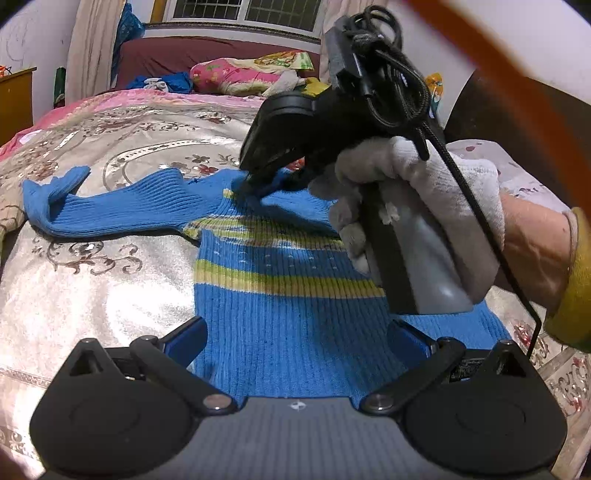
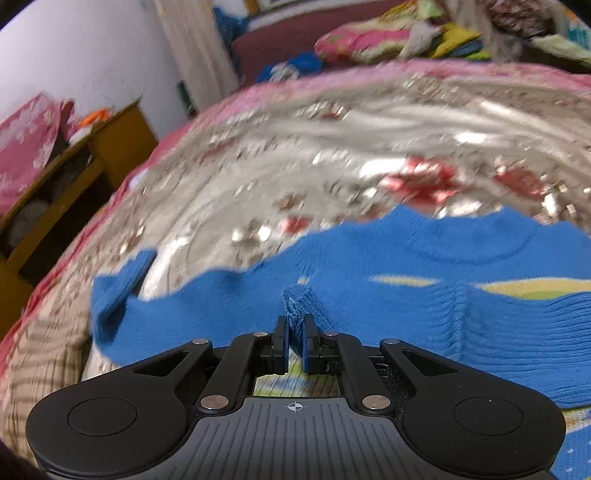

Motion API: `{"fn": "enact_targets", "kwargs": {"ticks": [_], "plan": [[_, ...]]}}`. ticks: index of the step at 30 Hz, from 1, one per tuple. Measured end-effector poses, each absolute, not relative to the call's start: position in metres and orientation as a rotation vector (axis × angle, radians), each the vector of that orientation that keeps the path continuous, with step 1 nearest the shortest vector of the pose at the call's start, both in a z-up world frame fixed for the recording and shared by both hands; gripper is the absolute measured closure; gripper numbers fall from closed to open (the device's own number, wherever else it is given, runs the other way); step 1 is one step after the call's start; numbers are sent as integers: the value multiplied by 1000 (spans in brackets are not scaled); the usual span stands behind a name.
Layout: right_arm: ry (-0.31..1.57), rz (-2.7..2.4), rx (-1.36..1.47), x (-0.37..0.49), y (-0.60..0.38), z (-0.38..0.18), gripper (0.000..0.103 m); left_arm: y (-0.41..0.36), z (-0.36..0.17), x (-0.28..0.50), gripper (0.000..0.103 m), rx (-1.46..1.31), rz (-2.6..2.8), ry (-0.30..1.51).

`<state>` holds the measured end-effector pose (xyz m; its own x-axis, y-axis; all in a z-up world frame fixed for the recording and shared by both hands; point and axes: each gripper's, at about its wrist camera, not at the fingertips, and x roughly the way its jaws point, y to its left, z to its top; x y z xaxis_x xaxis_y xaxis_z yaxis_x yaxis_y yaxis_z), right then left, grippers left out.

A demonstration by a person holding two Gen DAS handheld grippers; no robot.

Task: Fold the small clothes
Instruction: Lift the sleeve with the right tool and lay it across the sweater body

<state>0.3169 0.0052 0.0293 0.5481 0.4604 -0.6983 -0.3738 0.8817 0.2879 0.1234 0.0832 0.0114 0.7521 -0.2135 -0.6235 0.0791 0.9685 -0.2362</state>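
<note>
A small blue knit sweater (image 1: 280, 306) with yellow-green stripes lies on a shiny floral bedspread (image 1: 110, 266). Its left sleeve (image 1: 110, 206) stretches out to the left. My left gripper (image 1: 297, 339) is open, its blue-padded fingers (image 1: 186, 338) spread over the sweater's lower body. My right gripper (image 1: 255, 184), held by a white-gloved hand (image 1: 424, 184), pinches the sweater near the shoulder. In the right wrist view the right gripper (image 2: 295, 345) is shut on a fold of the blue sweater (image 2: 406, 295); that view is blurred.
Pillows and loose clothes (image 1: 243, 74) pile at the head of the bed. A wooden cabinet (image 2: 74, 177) stands to the left of the bed. A window (image 1: 243, 11) is behind.
</note>
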Motion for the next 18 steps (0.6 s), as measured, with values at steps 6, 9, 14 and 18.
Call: {"fn": "enact_targets", "kwargs": {"ticks": [6, 9, 14, 18], "plan": [[917, 555, 105, 313, 0, 23, 89, 84, 9, 125, 0, -201, -159, 710], [900, 571, 143, 308, -9, 29, 87, 86, 10, 126, 0, -199, -156, 699], [900, 567, 106, 305, -16, 30, 86, 88, 11, 128, 0, -195, -138, 692], [975, 541, 24, 302, -9, 23, 78, 92, 13, 130, 0, -195, -120, 688]]}}
